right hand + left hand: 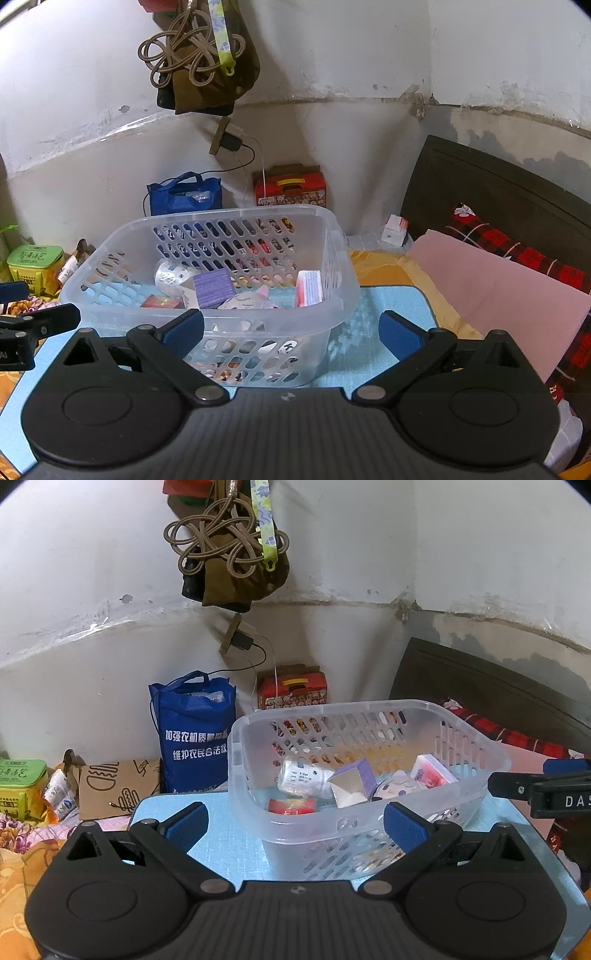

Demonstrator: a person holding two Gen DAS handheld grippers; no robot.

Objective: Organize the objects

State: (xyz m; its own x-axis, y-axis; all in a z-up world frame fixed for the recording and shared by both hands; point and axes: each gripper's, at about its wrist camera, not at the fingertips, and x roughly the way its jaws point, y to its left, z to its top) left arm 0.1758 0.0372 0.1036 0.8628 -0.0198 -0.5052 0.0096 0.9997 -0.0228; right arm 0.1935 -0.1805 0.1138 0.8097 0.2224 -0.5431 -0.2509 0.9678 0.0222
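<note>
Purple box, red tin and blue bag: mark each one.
purple box (214, 286), right wrist view, on its purple top face.
red tin (291, 806), left wrist view, on its red side.
blue bag (195, 734), left wrist view, on its printed front.

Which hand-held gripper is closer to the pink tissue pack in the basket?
Right, though only slightly. The right hand-held gripper faces the basket's end where the pink tissue pack lies; the left hand-held gripper faces the opposite end.

Clear basket (343, 258) w/ small items inside

Blue tote bag (195, 734) beside red carton (293, 692).
</note>
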